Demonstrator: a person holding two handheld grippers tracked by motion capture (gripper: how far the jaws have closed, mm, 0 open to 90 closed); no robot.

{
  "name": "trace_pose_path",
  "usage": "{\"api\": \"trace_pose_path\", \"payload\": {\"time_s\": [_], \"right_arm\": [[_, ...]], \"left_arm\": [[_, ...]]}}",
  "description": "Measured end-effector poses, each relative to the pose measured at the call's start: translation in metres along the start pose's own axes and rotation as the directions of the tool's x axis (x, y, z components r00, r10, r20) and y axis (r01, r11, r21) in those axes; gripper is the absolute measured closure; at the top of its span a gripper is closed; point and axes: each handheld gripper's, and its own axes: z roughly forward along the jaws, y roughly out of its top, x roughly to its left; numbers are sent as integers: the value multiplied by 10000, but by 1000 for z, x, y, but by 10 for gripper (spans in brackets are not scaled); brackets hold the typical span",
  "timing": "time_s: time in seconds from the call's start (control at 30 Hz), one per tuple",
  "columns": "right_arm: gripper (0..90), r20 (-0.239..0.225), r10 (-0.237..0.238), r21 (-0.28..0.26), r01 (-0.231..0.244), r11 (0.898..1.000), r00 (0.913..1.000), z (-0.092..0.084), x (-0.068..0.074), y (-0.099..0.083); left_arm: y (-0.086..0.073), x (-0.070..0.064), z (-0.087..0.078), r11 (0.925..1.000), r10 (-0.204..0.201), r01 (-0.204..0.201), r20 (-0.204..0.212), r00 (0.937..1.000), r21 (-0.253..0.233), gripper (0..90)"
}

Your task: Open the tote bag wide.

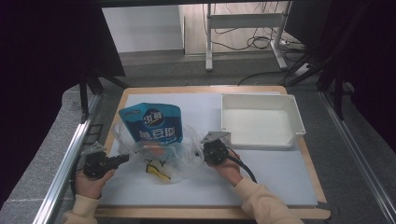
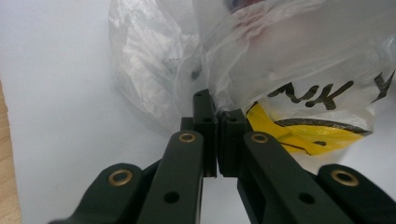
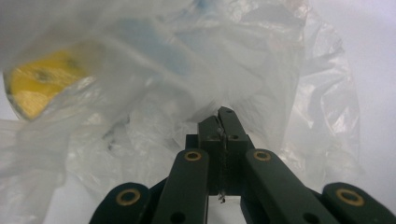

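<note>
Sitting on a wooden desk (image 1: 308, 154) under a pale sheet, with dark curtains either side and cables trailing on the floor beyond. Resting empty at the far right, a white tray (image 1: 294, 109). Lying mid-sheet, a crumpled clear plastic bag (image 1: 161, 149), stretching crosswise between the two hands, with a blue pouch (image 1: 150, 122) propped at its far edge, apparently half inside the opening. Showing through the film near the front, a yellow-and-black print (image 1: 158, 171).

Gripping from the left, the left gripper (image 1: 122, 160), fingers (image 2: 205, 116) pressed together on a fold of film just beside that yellow print. Gripping from the right, the right gripper (image 1: 204, 150), fingers (image 3: 224, 128) clamped shut on the opposite rim, film bunching directly ahead of the tips. Both hands sitting about equally close, one at each end of the bag's long axis, mouth facing away toward the pouch — probably setting up to spread the opening crosswise.
</note>
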Motion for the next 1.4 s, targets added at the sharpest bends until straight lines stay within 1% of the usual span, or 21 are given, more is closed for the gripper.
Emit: {"api": "trace_pose_path", "payload": {"time_s": [0.1,0.27,0.33,0.5,0.57,0.8,0.93,1.13,1.3,1.4], "right_arm": [[890,15,-30,87,30,10000,10000,1,0,-1],[890,16,-151,324,151,9994,9999,5,1,-3],[891,26,-194,487,193,9986,9998,8,2,-5],[891,36,-196,580,193,9981,9998,8,2,-6],[891,17,-128,713,126,9974,9999,9,2,-7],[891,3,-53,903,52,9959,10000,10,1,-10],[891,40,-100,1116,95,9937,9999,13,2,-12],[891,71,-183,1162,173,9931,9998,13,3,-12],[891,180,-230,1226,206,9922,9996,12,1,-12],[891,239,-191,1252,159,9920,9995,10,-1,-13]], "left_arm": [[-2,1,1,10000,-31,31,4,10000,55,885],[-9,2,5,9991,-95,96,-19,10000,409,885],[-10,2,6,9988,-105,105,-17,9999,482,885],[-13,2,8,9981,-136,137,-24,9999,597,885],[-15,3,8,9977,-200,203,-52,9998,644,886],[-22,5,10,9958,-279,286,-98,9996,869,885],[-25,6,13,9935,-313,323,-110,9994,1093,885],[-27,8,16,9919,-362,378,-151,9992,1212,885],[-30,13,19,9884,-527,558,-259,9983,1413,885],[-32,15,22,9866,-491,540,-353,9982,1538,884]]}}
